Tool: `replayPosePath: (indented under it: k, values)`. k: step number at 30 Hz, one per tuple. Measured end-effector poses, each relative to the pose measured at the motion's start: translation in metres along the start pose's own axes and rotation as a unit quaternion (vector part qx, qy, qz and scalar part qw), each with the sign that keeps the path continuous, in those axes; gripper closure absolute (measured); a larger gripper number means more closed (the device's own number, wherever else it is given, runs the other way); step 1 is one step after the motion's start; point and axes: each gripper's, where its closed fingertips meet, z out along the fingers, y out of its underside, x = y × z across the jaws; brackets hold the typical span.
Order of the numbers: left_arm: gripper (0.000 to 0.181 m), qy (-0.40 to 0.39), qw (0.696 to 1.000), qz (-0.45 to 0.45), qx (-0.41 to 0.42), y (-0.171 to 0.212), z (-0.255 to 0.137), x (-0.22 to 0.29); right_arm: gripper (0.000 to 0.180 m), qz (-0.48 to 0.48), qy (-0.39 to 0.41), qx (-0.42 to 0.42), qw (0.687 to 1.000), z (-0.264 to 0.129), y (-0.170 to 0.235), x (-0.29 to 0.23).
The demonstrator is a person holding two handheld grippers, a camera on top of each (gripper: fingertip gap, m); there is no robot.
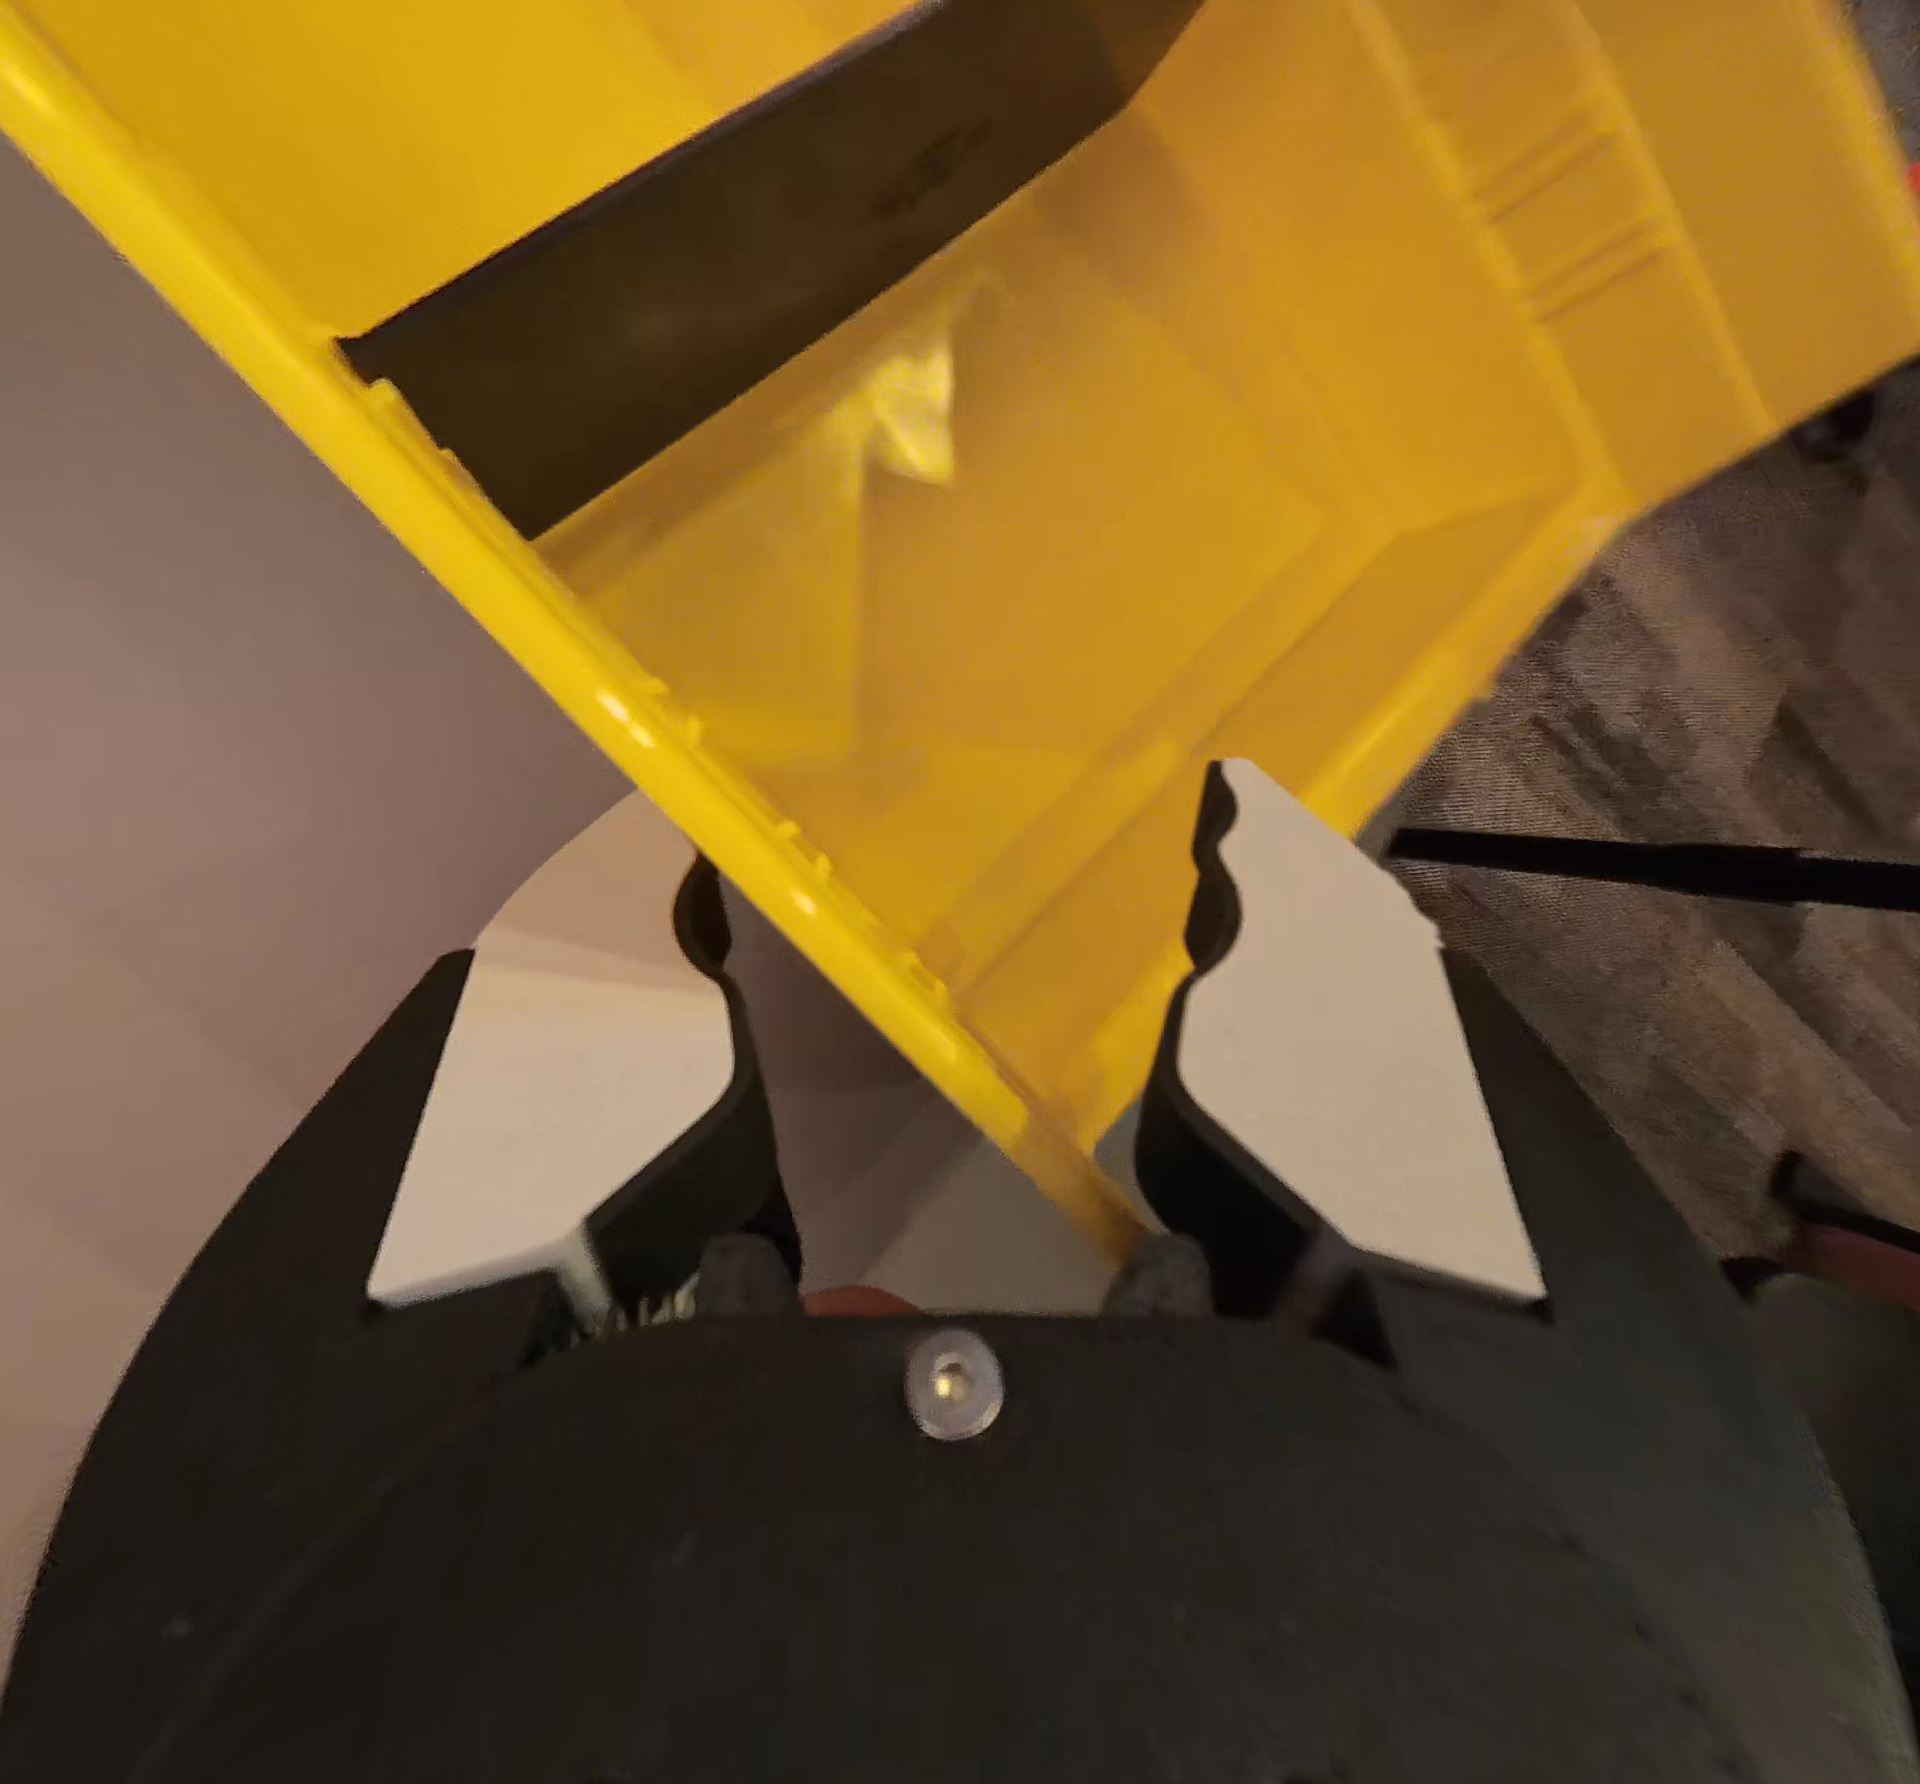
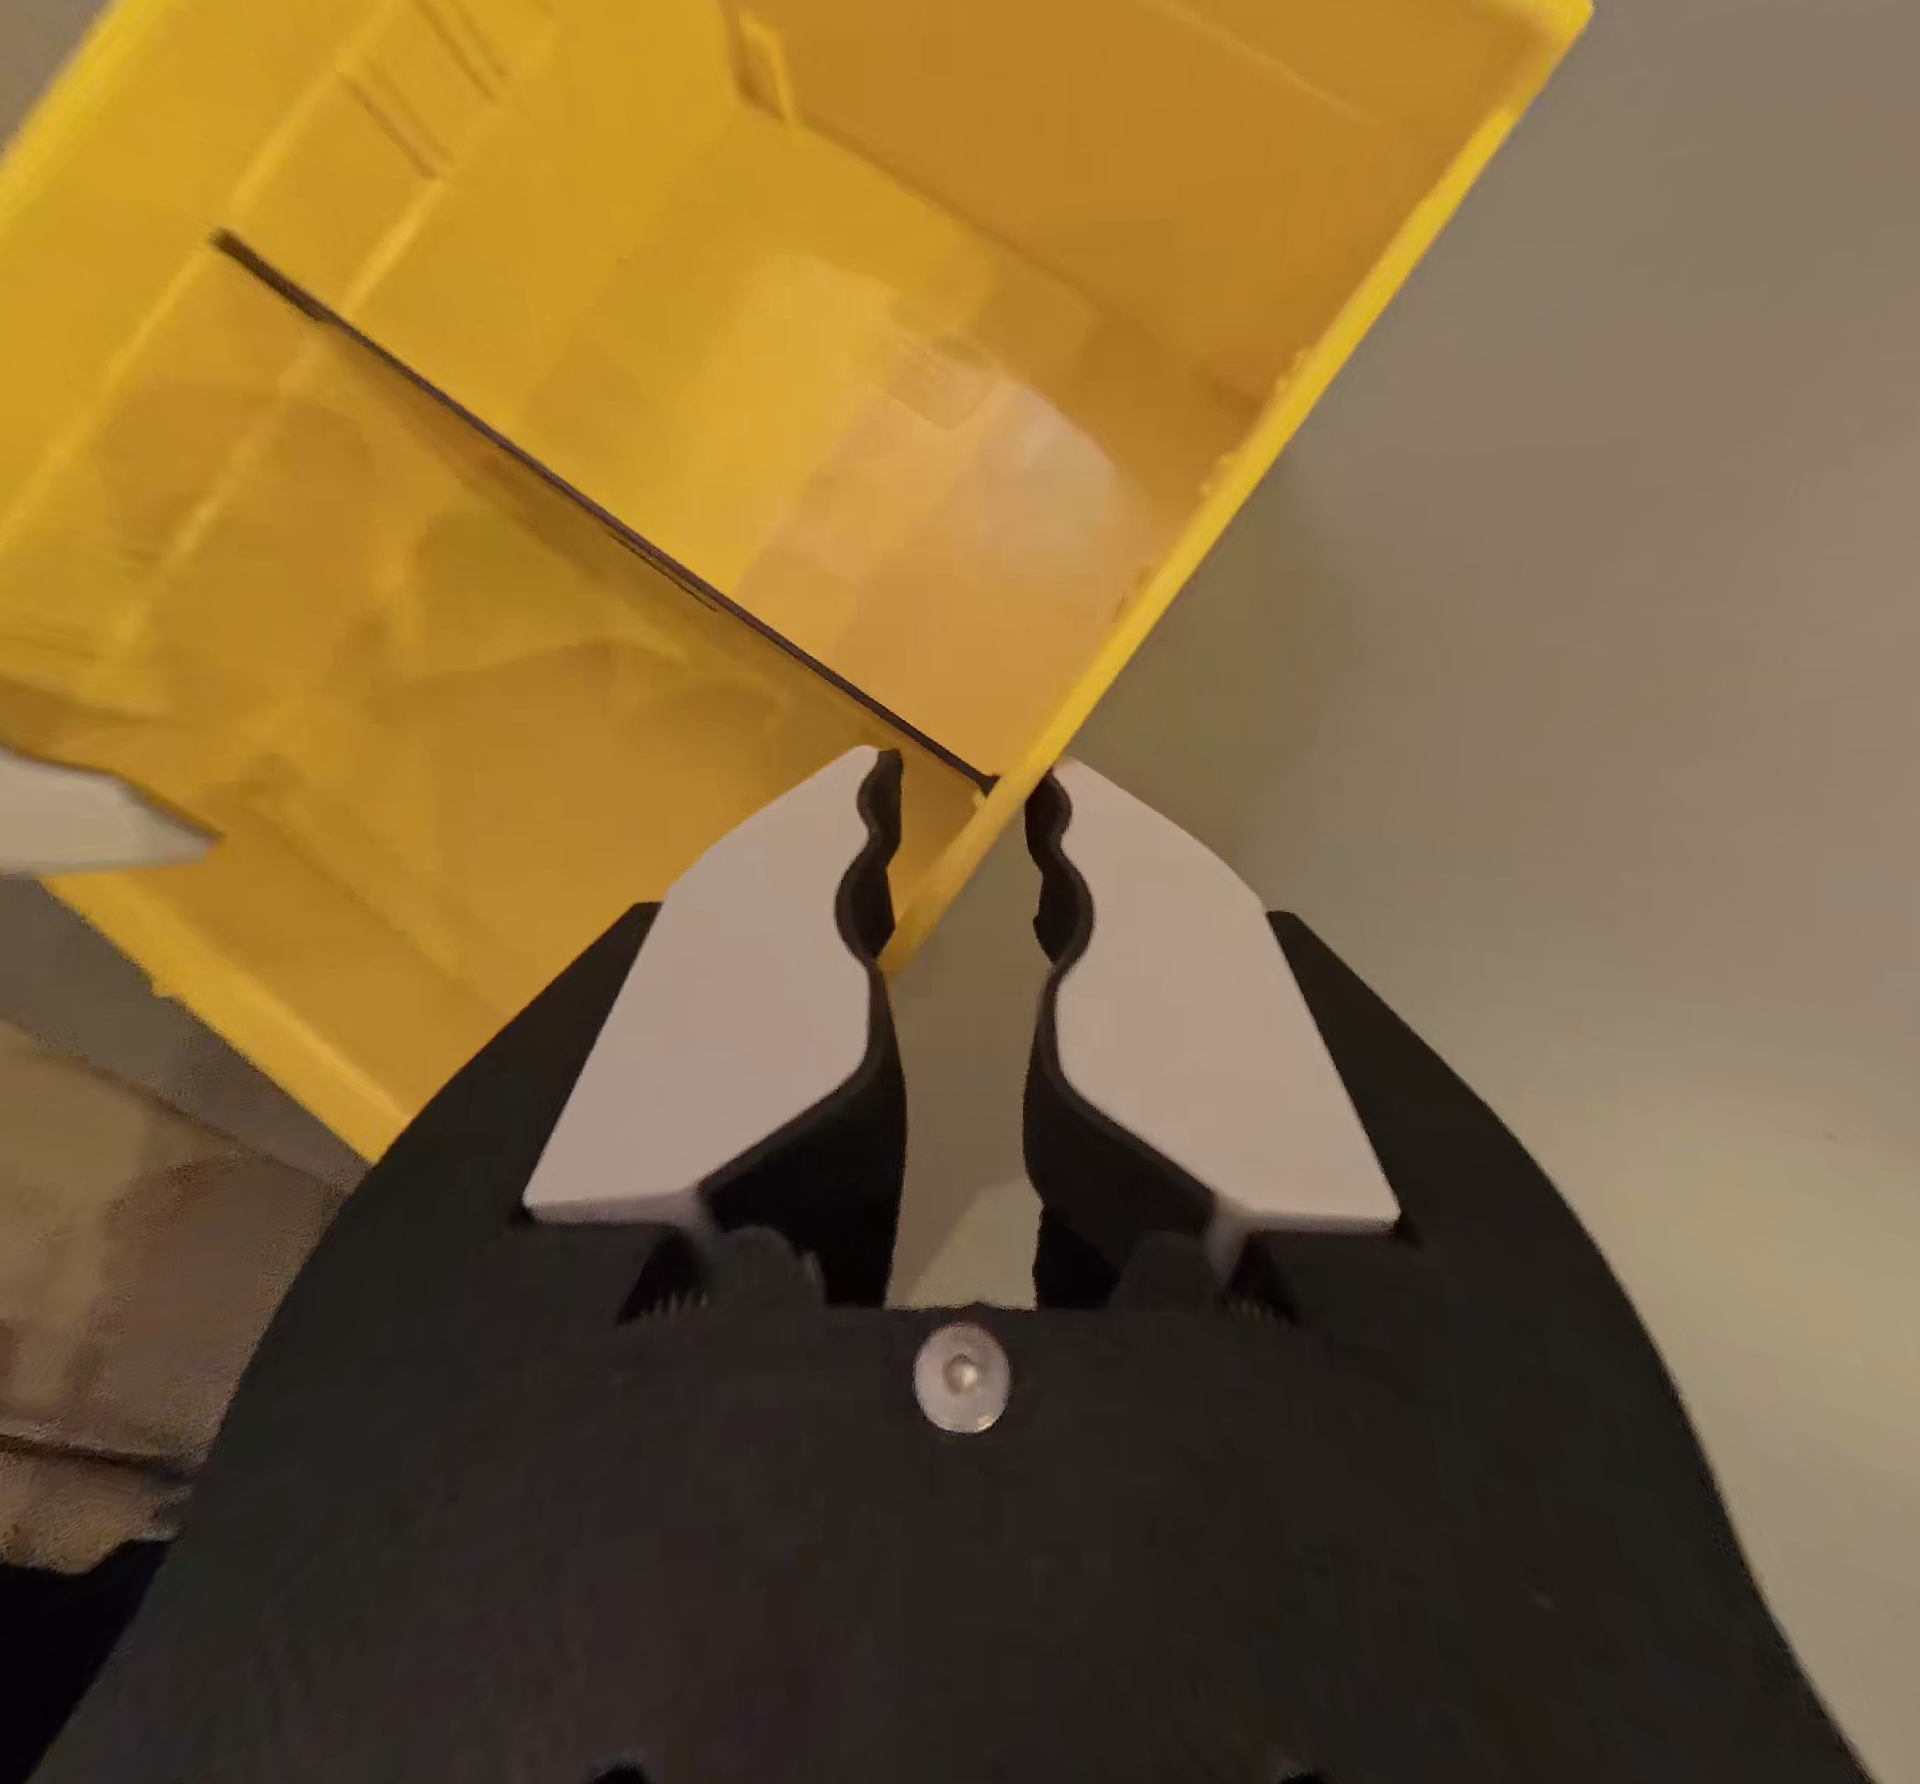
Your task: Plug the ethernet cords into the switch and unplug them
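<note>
In the left wrist view, the left gripper (image 1: 961,861) has its two black fingers set wide apart, astride the near wall of a yellow plastic bin (image 1: 1039,591). The bin's rim (image 1: 665,726) runs slantwise from the far left down between the fingers, the left finger lying outside the wall and the right finger inside the bin; neither visibly presses on the plastic, so the gripper reads as released. A dark divider (image 1: 790,207) crosses the bin from the near left to the far right. The bin sits on a pale tabletop (image 1: 208,695), and to the right lies mottled grey carpet (image 1: 1662,903) with a thin black strap (image 1: 1662,867) across it. In the right wrist view, the right gripper (image 2: 961,789) straddles the bin's right wall (image 2: 1247,487) just where the divider's thin edge (image 2: 623,539) meets it. A narrow gap shows between its fingers and the wall, so whether it clenches the plastic I cannot tell. The picture is blurred. The cords and the switch appear in neither view.
</note>
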Motion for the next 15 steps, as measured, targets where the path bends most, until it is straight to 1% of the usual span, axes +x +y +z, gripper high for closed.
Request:
replayPosePath:
  k: [1,3,4,6,8,9,11,13,15]
  values:
    - [0.090,0.023,1.000,-0.011,0.003,-0.003,0.002,0.010,0.160,-0.005,0.010,-0.015,1.000,0.000,0.002,0.009]
    - [0.086,0.070,0.997,-0.032,0.006,-0.007,0.007,0.030,0.166,-0.021,0.031,-0.032,0.999,-0.001,0.001,0.027]
    - [0.089,0.084,0.996,-0.037,0.012,-0.010,0.010,0.037,0.168,-0.030,0.044,-0.042,0.998,-0.001,0.002,0.036]
    - [0.089,0.103,0.994,-0.025,0.019,-0.012,0.016,0.049,0.169,-0.046,0.058,-0.050,0.996,-0.003,0.000,0.050]
    - [0.088,0.109,0.993,-0.022,0.037,-0.015,0.014,0.052,0.168,-0.058,0.066,-0.063,0.994,-0.004,0.002,0.057]
    - [0.090,0.115,0.991,-0.027,0.056,-0.018,0.008,0.051,0.163,-0.060,0.072,-0.057,0.994,-0.004,0.001,0.059]
    - [0.089,0.111,0.990,-0.029,0.087,-0.019,-0.011,0.044,0.150,-0.063,0.096,-0.039,0.993,-0.007,-0.002,0.066]
    - [0.089,0.113,0.987,-0.018,0.109,-0.013,-0.044,0.040,0.143,-0.065,0.097,-0.021,0.993,-0.012,-0.003,0.063]
    - [0.089,0.066,0.989,0.016,0.131,-0.003,-0.089,0.024,0.136,-0.070,0.106,-0.006,0.992,-0.019,-0.004,0.061]
